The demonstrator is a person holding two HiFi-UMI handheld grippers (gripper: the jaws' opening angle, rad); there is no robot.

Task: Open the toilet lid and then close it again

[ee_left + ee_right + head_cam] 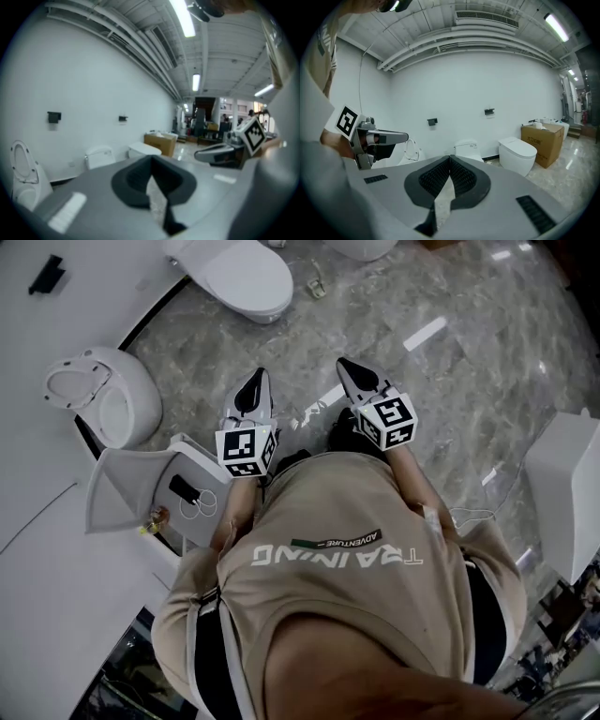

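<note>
The left tool [259, 377] and the right tool [344, 364] are held out before the body over the marble floor [450, 381], well apart from every toilet, evidently because no lid is yet within reach. Both are fully closed and nothing is gripped. A lidded toilet [239, 277] stands at the floor's far-left edge; an open toilet [98, 395] is set nearer.

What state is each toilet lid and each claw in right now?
Left claw: shut, nothing between the jaws.
Right claw: shut, nothing between the jaws.
Rounded toilet: lid down.
Wall-side toilet: lid up.
</note>
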